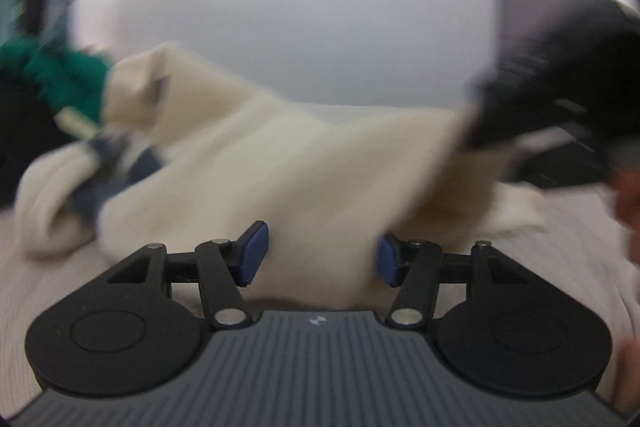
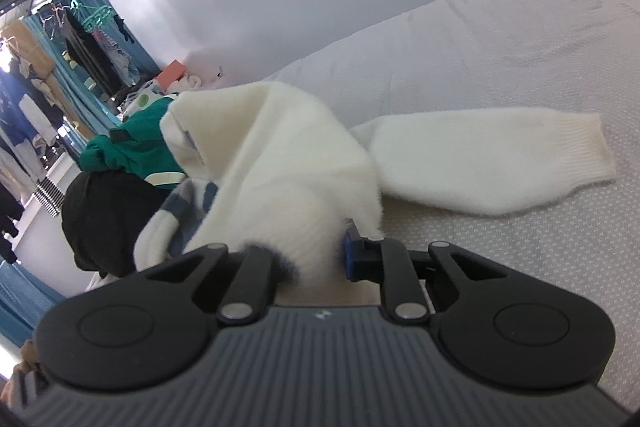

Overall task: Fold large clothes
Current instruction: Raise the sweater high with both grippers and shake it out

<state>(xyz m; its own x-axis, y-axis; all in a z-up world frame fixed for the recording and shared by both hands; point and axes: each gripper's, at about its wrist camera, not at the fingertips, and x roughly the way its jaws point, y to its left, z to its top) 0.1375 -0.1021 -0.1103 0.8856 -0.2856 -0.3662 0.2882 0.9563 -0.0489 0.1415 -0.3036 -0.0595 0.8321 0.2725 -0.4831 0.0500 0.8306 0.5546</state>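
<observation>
Two views split the scene between them. From the right wrist, the right gripper (image 2: 320, 251) is clamped narrow on a bunched fold of the cream sweater (image 2: 280, 155), which rises from the pale bed cover (image 2: 500, 39); one sleeve (image 2: 492, 163) lies flat to the right, and a green garment (image 2: 136, 151) and a black one (image 2: 100, 223) are heaped at far left. Only this view shows the clothes rack (image 2: 80, 39) beyond. The blurred left-wrist view shows the left gripper (image 1: 320, 253) with blue pads (image 1: 252, 251) wide apart, sweater cloth lying between them unpinched.
</observation>
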